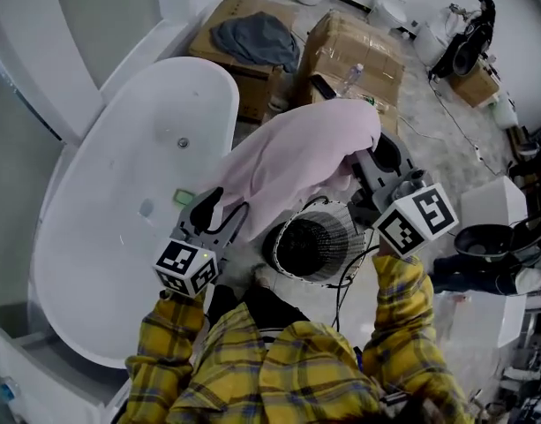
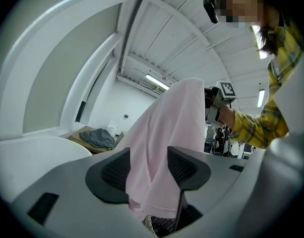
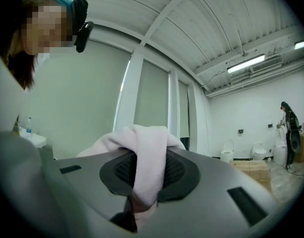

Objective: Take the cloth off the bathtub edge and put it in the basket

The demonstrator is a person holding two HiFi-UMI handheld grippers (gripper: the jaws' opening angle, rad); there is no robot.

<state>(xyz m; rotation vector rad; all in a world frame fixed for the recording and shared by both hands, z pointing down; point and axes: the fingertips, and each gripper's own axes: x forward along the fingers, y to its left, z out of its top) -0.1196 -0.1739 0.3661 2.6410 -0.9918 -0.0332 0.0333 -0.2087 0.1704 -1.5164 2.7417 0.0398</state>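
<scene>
A pale pink cloth (image 1: 296, 157) hangs stretched between my two grippers above the round black wire basket (image 1: 319, 241). The white bathtub (image 1: 120, 193) lies to the left. My right gripper (image 1: 369, 155) holds the cloth's upper end; in the right gripper view the cloth (image 3: 147, 157) is pinched between the pads of that gripper (image 3: 149, 172). My left gripper (image 1: 213, 206) is at the cloth's lower end. In its own view the left gripper (image 2: 148, 167) has its pads apart, and the cloth (image 2: 171, 128) hangs loosely between them. The basket's rim (image 2: 161, 227) shows just below.
Cardboard boxes (image 1: 354, 51) stand beyond the basket, one with a grey garment (image 1: 257, 38) on it and another with a plastic bottle (image 1: 354, 76). White fixtures and black gear crowd the right side. A white cabinet edge (image 1: 41, 369) sits near the bottom left.
</scene>
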